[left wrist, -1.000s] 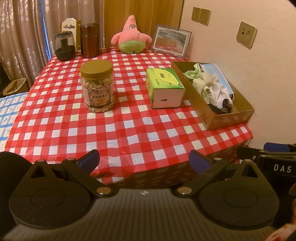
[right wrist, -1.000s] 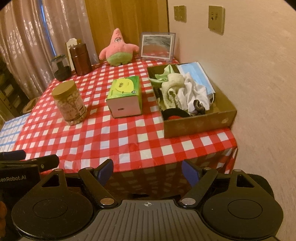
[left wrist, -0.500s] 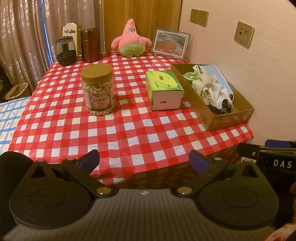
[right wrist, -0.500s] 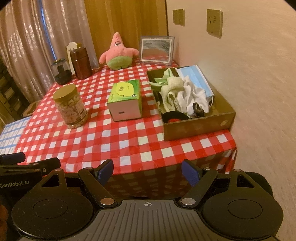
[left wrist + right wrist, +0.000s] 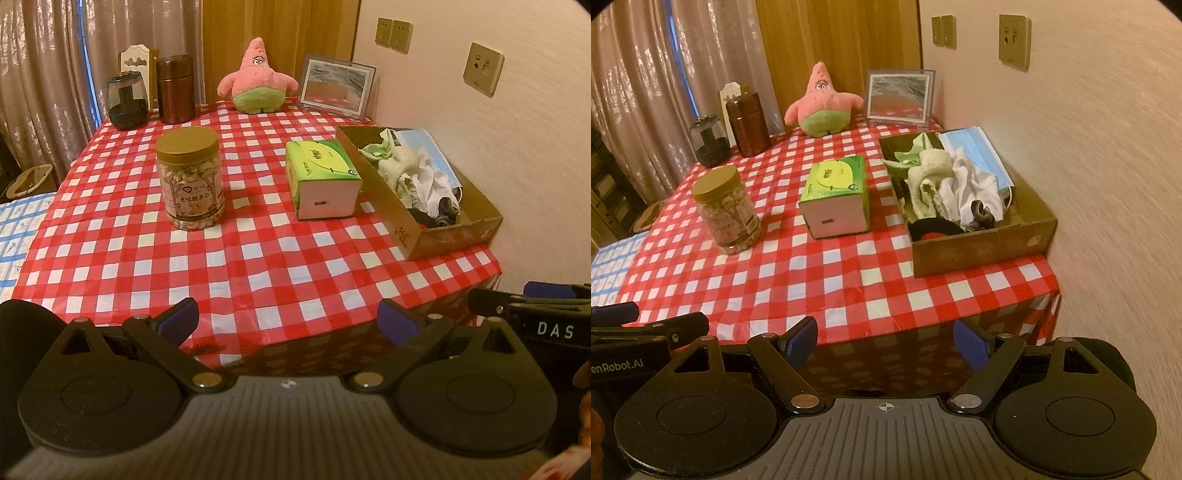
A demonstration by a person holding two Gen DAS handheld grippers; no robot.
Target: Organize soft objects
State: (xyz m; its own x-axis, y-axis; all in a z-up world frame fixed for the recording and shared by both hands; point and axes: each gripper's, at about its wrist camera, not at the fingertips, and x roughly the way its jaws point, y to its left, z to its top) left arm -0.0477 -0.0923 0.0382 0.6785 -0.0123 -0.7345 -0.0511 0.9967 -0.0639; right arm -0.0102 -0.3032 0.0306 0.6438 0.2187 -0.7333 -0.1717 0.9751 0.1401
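Note:
A cardboard box (image 5: 415, 236) (image 5: 982, 251) stands at the table's right side by the wall, filled with soft things: a cream towel (image 5: 929, 177), white cloth (image 5: 971, 184), a blue face mask (image 5: 979, 151) and dark socks. A pink starfish plush (image 5: 256, 83) (image 5: 822, 103) sits upright at the far edge. My left gripper (image 5: 288, 319) hangs open before the table's near edge, nothing between its fingers. My right gripper (image 5: 884, 341) is open too, below the near edge and in front of the box. Each gripper's side shows at the other view's border.
On the red-and-white checked tablecloth (image 5: 240, 258) stand a green tissue box (image 5: 323, 177) (image 5: 836, 195), a jar of nuts (image 5: 190, 179) (image 5: 726, 210), a brown canister (image 5: 175, 88), a dark glass pot (image 5: 127, 99) and a framed picture (image 5: 334, 86). Wall at right, curtains behind.
Both views have tilted slightly, so the table sits a little lower in frame. Nothing on the table has moved and both grippers stay open.

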